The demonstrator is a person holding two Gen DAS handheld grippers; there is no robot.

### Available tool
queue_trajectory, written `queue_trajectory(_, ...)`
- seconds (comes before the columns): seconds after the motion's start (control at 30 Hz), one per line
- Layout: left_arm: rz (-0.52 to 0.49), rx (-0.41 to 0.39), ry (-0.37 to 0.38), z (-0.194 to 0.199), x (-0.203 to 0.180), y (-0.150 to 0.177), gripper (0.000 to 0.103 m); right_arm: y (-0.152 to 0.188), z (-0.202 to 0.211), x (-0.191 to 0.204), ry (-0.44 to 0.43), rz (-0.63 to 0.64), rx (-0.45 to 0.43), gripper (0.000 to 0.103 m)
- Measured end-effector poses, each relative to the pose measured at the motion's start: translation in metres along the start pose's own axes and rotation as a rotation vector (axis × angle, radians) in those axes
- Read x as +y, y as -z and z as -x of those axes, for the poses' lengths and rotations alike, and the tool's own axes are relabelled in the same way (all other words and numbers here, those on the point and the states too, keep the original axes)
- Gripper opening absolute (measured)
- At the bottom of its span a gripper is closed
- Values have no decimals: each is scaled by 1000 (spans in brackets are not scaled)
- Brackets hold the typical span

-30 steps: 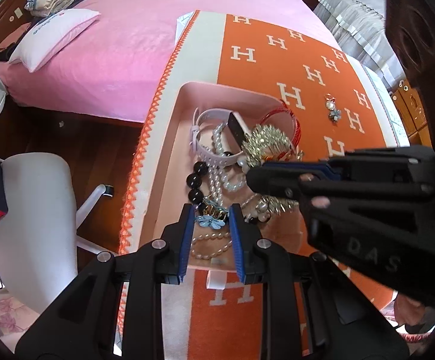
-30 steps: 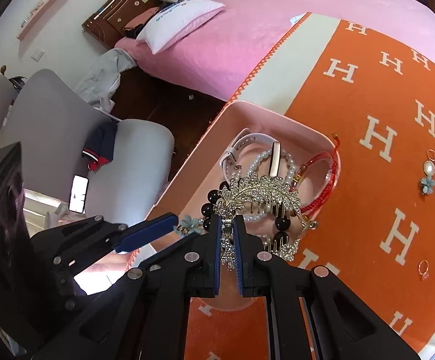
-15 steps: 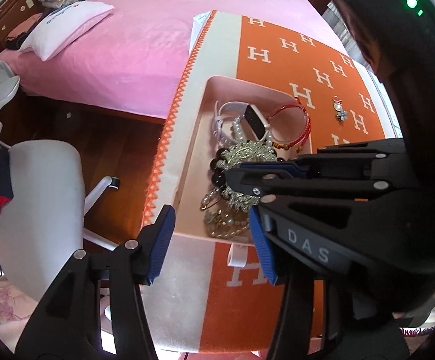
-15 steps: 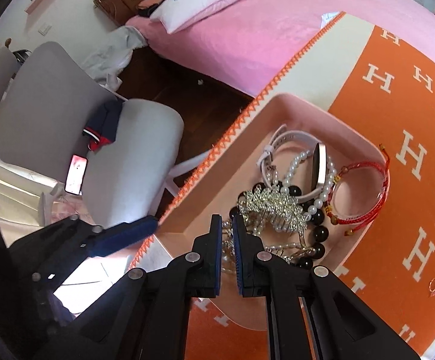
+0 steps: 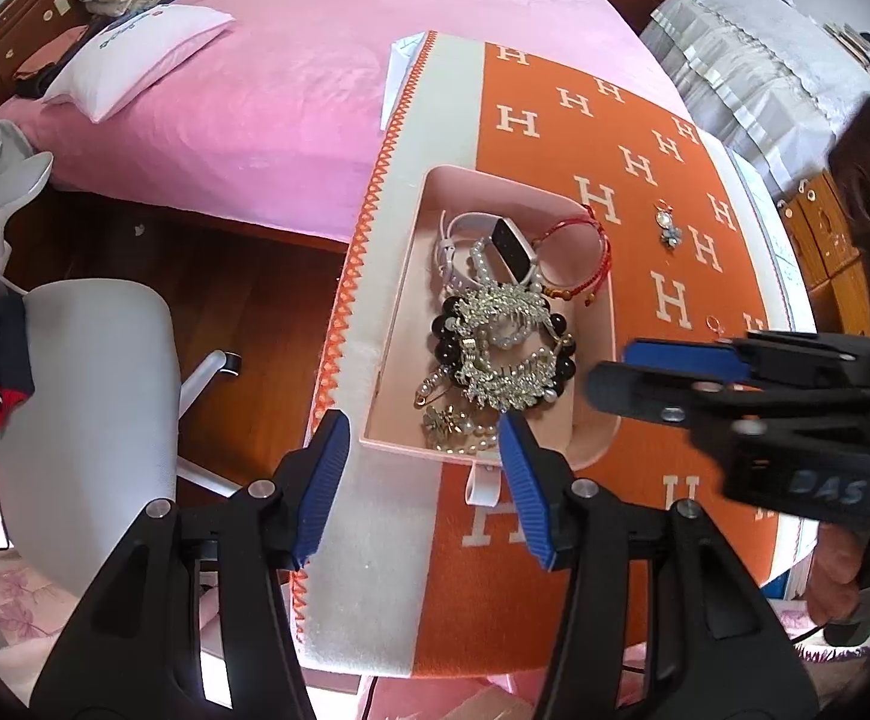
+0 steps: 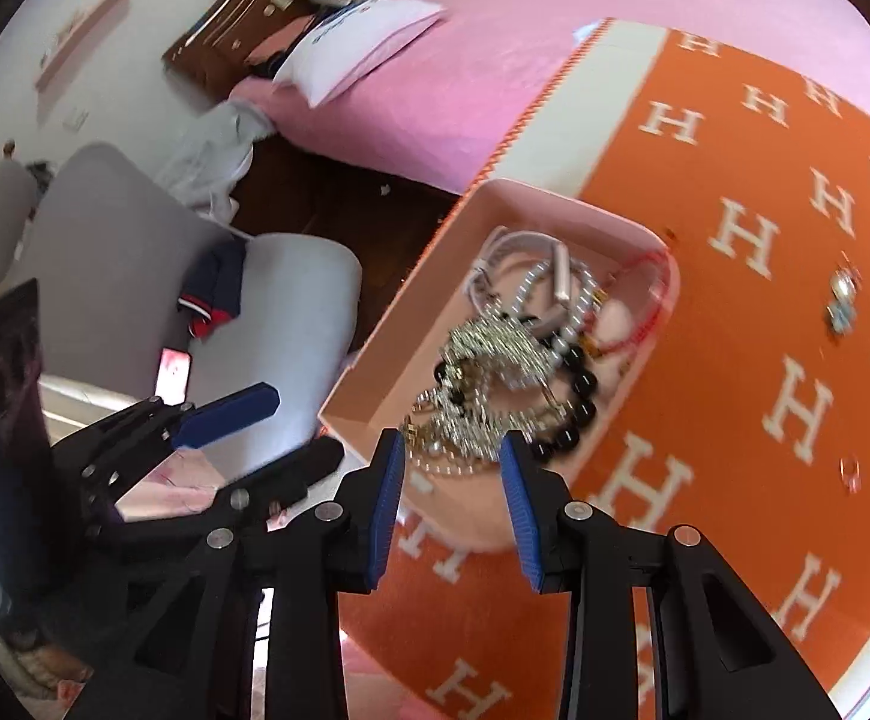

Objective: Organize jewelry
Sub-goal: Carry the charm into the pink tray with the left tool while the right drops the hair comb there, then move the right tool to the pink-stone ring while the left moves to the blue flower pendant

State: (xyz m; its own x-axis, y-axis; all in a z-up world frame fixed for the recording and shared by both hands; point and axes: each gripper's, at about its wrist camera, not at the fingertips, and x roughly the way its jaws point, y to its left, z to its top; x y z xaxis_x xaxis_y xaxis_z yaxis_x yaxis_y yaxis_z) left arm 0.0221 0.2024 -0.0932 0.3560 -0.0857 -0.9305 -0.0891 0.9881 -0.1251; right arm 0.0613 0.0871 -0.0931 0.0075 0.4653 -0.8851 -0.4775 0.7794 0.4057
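Here an orange blanket patterned with white letters covers the work surface, a pink bed behind it and a grey chair past its zigzag left edge. The pink tray holding the piled jewelry sits near that edge; an earring lies apart on open blanket to its right. The left gripper is spread and empty; the right gripper, jaws just opening, holds nothing.

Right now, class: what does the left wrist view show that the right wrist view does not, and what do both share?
Only the left wrist view: the right gripper from the side, and a draped white cabinet.

Only the right wrist view: the left gripper from the side, and a wall shelf.

Both: the pink tray of jewelry, the orange blanket, the grey chair.
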Motion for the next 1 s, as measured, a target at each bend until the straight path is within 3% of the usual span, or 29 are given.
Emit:
queue_trajectory(0.27, -65, 15, 23, 8, -21, 0, 49, 54, 59, -34, 29, -80, -71, 33)
queue_trajectory(0.57, -209, -15, 85, 21, -79, -15, 49, 110, 114, -89, 87, -245, -153, 33)
queue_trajectory(0.8, -293, -17, 113, 16, -125, -24, 49, 128, 139, -126, 113, -343, -214, 34)
queue_trajectory(1.0, -324, 11, 114, -3, -156, -32, 49, 134, 136, -150, 132, -378, -236, 34)
